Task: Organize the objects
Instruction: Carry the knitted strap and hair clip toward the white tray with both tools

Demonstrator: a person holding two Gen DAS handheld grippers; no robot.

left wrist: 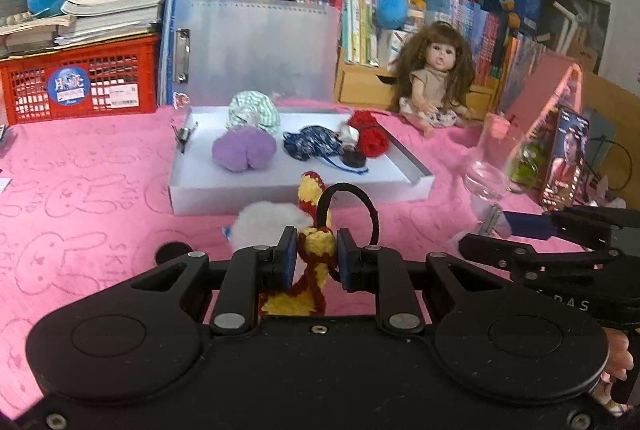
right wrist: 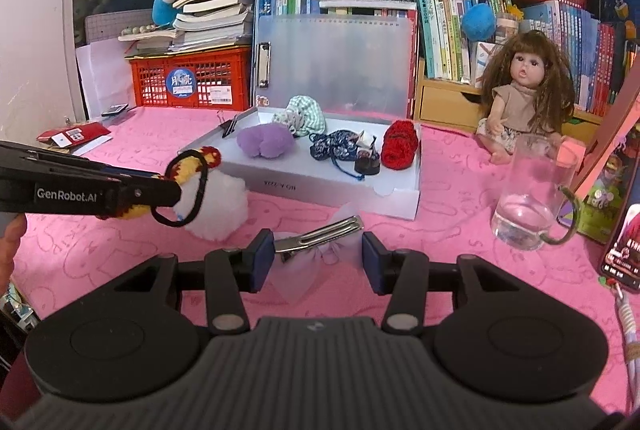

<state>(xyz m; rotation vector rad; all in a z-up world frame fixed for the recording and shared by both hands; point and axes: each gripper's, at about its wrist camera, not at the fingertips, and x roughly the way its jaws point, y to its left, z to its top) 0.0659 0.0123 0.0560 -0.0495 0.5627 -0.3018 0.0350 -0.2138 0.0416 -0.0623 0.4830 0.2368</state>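
Yellow crochet hair tie (left wrist: 316,242) half-hidden by left tool (left wrist: 317,254).

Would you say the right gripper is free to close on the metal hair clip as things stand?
Probably yes: the metal hair clip lies on a pale bow between the right gripper's open jaws, with nothing blocking it.

doll (left wrist: 434,78) right of box (left wrist: 280,186).

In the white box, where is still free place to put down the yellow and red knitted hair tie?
The white box has bare floor along its front edge, before the purple pompom and left of the black clip. The back and right are crowded: the green checked scrunchie, the blue scrunchie and the red knitted piece.
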